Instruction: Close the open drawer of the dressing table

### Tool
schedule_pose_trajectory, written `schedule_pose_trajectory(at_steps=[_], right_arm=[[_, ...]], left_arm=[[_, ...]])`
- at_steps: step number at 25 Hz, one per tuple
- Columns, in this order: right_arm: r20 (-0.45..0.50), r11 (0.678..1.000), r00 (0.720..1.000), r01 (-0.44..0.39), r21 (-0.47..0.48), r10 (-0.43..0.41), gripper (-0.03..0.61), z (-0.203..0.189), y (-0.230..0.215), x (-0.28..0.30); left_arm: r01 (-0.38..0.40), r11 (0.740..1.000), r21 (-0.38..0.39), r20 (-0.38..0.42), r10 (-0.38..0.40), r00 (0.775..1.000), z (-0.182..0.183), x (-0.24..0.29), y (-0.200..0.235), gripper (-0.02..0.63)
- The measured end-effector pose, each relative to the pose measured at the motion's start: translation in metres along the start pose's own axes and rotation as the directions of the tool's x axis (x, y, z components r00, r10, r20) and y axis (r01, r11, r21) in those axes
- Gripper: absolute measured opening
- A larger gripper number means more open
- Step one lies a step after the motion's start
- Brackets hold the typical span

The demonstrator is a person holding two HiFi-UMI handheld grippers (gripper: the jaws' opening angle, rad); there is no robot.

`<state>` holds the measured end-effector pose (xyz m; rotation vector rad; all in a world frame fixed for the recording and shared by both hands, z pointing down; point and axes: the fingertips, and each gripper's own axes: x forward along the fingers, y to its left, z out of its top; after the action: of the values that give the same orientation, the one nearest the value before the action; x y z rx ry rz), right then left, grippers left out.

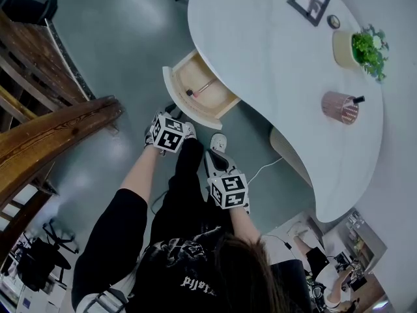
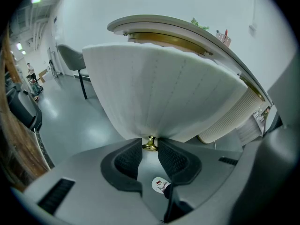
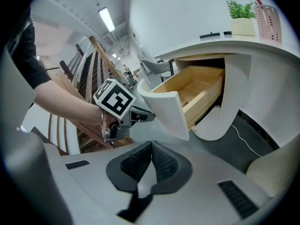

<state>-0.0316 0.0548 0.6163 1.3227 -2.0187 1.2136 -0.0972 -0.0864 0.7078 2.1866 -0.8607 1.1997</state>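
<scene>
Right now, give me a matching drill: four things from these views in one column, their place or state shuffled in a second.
1. drawer
2. left gripper
3. right gripper
4. potted plant

A. jaws together, nothing between them
B. standing on the tabletop
C. pulled out, open
D. closed on the brass knob

Pairs: 1-C, 2-D, 3-A, 4-B

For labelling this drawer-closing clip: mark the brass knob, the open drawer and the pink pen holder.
brass knob [image 2: 150, 145], left gripper view, on its gold base.
open drawer [image 3: 165, 108], right gripper view, on its white front panel.
pink pen holder [image 1: 339, 107], head view, on its side wall.
</scene>
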Motion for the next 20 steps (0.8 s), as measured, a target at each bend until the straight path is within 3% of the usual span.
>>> schedule_pose_trajectory(at_steps=[20], right_arm=[[0.005,1.000,1.000,0.013,0.023,-0.014,0.026,-0.018,-0.002,-0.011]], left_arm=[[0.003,1.000,0.024,0.037,-0.004,0.999,0.026,0.014,-0.008,0.117]])
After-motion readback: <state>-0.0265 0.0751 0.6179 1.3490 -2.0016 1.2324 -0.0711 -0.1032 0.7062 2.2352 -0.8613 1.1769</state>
